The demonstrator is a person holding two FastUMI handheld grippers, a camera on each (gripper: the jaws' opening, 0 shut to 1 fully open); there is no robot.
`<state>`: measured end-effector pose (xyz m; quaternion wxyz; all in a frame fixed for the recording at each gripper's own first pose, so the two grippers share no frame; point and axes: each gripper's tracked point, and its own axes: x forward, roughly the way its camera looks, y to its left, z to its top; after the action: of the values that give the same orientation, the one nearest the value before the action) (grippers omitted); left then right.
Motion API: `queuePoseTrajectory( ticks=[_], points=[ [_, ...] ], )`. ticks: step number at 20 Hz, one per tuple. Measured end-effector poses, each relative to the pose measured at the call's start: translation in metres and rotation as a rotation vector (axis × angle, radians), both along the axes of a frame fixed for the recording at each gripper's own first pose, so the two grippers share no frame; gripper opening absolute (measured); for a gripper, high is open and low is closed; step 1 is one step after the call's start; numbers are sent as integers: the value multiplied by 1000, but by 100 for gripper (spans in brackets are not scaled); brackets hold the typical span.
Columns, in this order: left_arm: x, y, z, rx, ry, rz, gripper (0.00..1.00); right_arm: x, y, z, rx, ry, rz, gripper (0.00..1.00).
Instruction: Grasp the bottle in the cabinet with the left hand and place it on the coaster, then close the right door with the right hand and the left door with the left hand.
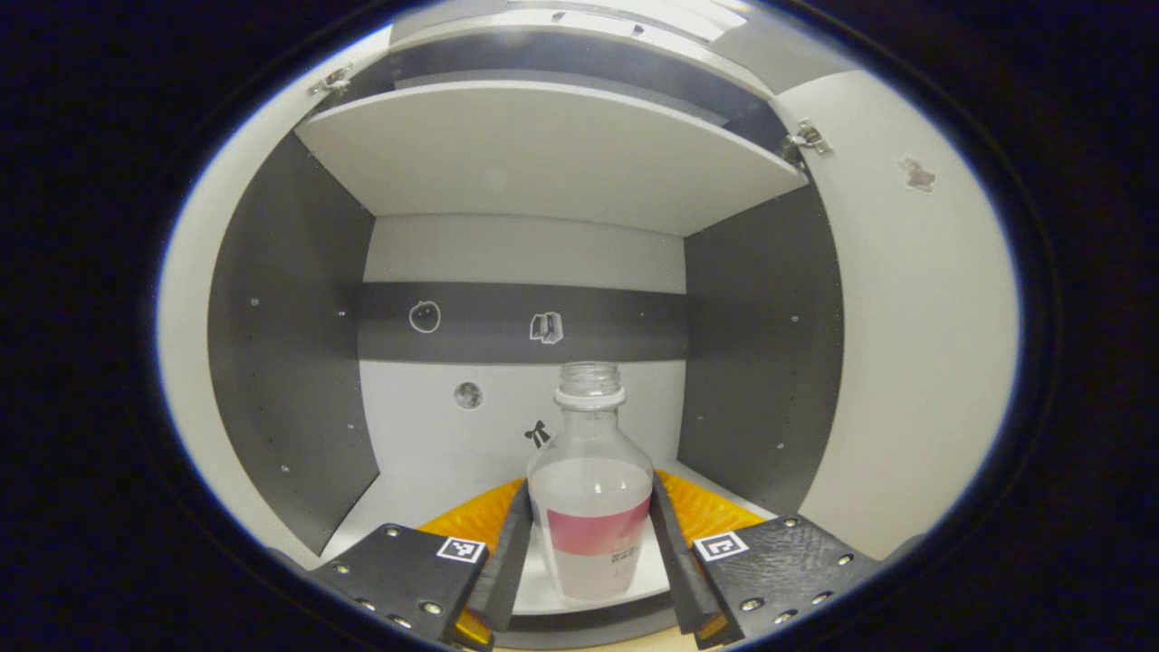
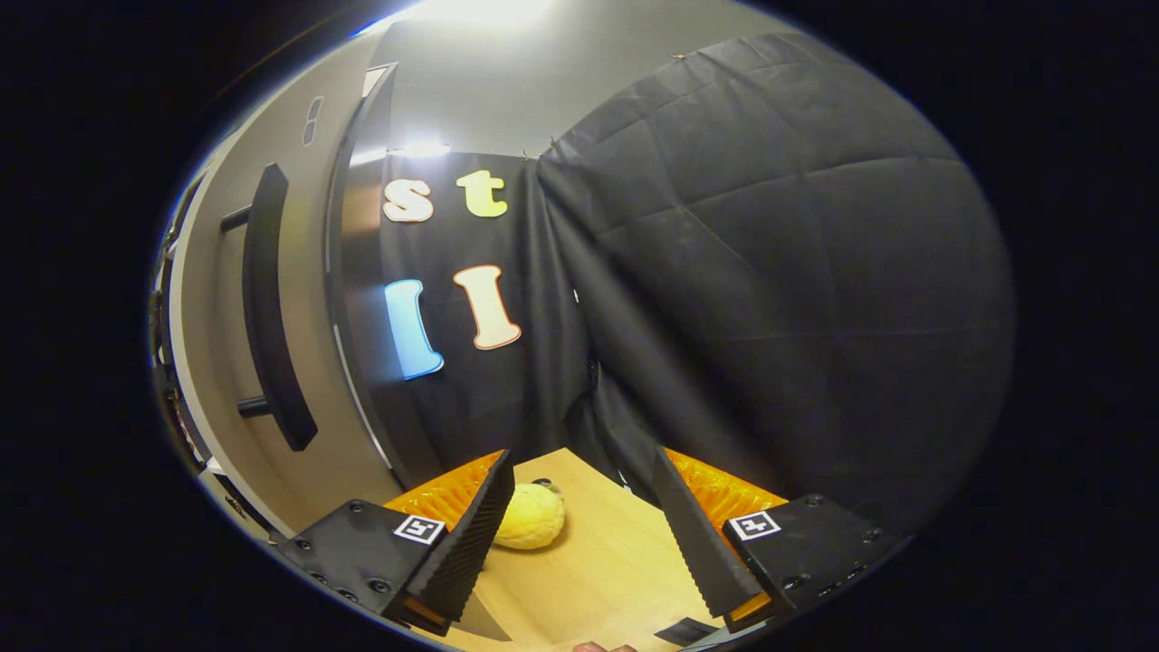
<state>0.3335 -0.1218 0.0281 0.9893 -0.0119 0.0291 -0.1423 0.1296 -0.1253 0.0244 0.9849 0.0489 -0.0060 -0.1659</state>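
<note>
- Grey-and-white cabinet interior (image 1: 579, 254) opens ahead in the left gripper view, with a white shelf board (image 1: 543, 149) toward 12 o'clock and small stickers on the back wall.
- On the cabinet floor, toward 6 o'clock, stands the clear plastic bottle (image 1: 590, 480), upright, uncapped, with a red label band low on its body.
- The left hand-held gripper (image 1: 590, 543) has its fingers (image 1: 509, 552) standing on either side of the bottle's lower body, seemingly touching the label zone on both sides; whether they press firmly I cannot tell for sure.
- Handling, as I judge it: the bottle looks light and thin-walled, and smooth, so it may slip or dent under a hard squeeze. With no cap, tilting could spill whatever liquid is inside.
- The best hold is the straight-sided lower body at the label, below the sloping shoulder, keeping the bottle vertical on the way out.
- In the right gripper view, the right hand-held gripper (image 2: 579, 534) is spread wide and holds nothing above a wooden tabletop (image 2: 598, 561).
- A yellow lumpy object (image 2: 532, 516) lies at 7 o'clock just beside its left finger.
- The cabinet's right door (image 2: 226, 344) with its black bar handle (image 2: 272, 308) stands open at 9 o'clock.
</note>
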Motion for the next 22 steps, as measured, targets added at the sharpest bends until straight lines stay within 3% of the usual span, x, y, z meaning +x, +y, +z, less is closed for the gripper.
queuePoseTrajectory(
  ticks=[8,15,18,22],
  points=[
    [-82,2,4,-76,-19,-69,68,-2,-1,6,-12,3,27,98],
    [-146,15,-49,-35,48,-48,69,-10,8,17,-48,-7,66,98],
    [-167,14,-75,-75,82,-64,68,-16,9,15,-56,5,75,98],
    [-198,12,-145,-147,243,-59,69,-33,12,12,-63,15,80,98]
  ],
)
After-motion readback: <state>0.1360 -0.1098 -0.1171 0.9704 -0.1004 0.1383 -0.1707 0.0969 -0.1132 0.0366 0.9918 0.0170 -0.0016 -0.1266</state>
